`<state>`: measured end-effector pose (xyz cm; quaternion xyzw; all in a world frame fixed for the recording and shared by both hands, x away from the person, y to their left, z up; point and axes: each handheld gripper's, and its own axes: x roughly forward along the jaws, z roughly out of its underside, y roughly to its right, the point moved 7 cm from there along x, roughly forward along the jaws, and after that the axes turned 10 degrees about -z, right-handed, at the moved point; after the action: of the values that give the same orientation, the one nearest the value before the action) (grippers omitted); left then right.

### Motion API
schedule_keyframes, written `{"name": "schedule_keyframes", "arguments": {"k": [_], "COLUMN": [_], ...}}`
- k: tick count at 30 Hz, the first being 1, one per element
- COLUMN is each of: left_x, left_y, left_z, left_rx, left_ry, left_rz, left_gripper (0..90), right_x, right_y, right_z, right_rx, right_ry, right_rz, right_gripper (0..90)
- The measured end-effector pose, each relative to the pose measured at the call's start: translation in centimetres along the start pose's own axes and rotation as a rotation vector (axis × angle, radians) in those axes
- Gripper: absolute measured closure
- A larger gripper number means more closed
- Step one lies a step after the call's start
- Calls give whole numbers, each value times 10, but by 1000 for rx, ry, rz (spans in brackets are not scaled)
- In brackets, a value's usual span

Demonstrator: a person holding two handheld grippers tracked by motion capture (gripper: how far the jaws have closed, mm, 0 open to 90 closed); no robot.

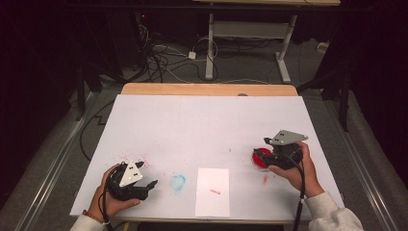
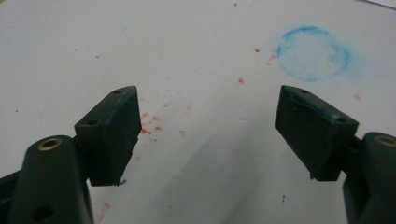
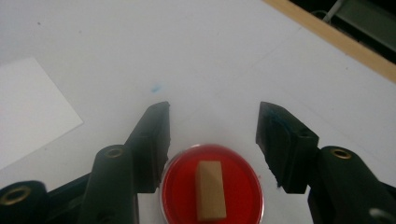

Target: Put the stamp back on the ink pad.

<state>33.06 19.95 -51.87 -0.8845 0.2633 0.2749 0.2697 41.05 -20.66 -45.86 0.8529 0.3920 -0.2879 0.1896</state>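
Two black two-jaw grippers are in use, one in each hand. The left gripper (image 1: pixel 144 185) sits at the near left of the white table cover (image 1: pixel 192 125), low over the surface, its jaws spread wide with nothing between them; in the left gripper view (image 2: pixel 208 133) only bare cover and red specks lie in the gap. The right gripper (image 1: pixel 260 155) is at the near right, jaws also released and apart, straddling one round red ink pad in a clear shallow dish (image 1: pixel 261 160). In the right gripper view (image 3: pixel 212 126) the dish (image 3: pixel 212 186) lies just below and between the jaw tips, and one small wooden block (image 3: pixel 210 191) rests upright on the red surface; neither jaw clearly touches the dish.

One white rectangular sheet of paper (image 1: pixel 212 191) lies at the near middle, between the two grippers, bearing one small red mark (image 1: pixel 215 191). One faint blue ring stain (image 1: pixel 177 182) sits just left of the sheet, near the left gripper. Scattered red specks (image 1: pixel 126 159) dot the cover on the left, and one red smear (image 1: pixel 264 179) lies near the dish. Beyond the far edge, the wooden tabletop (image 1: pixel 207 89) shows as a strip.
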Motion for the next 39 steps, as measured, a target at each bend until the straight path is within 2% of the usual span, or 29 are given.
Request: {"name": "schedule_keyframes", "arguments": {"k": [6, 10, 13, 22, 27, 36, 39], "left_x": [0, 0, 0, 0, 0, 0, 0], "left_y": [0, 0, 0, 1, 1, 2, 1], "left_z": [0, 0, 0, 0, 1, 1, 1], "left_rx": [-1, -2, -4, -3, -10, -8, -11], "left_ry": [1, 1, 0, -2, -8, -10, -10], "left_rz": [1, 1, 3, 4, 9, 9, 8], "left_gripper": [219, 219, 219, 219, 219, 219, 219], "right_x": [-8, -14, -17, -26, -29, -33, -32], "right_y": [-2, -5, -7, -15, -18, -26, -28], "right_z": [-11, -15, -18, -24, -25, -22, -19], "right_rx": [-5, -17, -30, -69, -66, -90, -101], "right_ry": [93, 125, 140, 179, 187, 219, 222], "right_rz": [14, 35, 50, 73, 100, 75, 85], "right_gripper": [382, 354, 311, 253, 242, 238, 236]}}
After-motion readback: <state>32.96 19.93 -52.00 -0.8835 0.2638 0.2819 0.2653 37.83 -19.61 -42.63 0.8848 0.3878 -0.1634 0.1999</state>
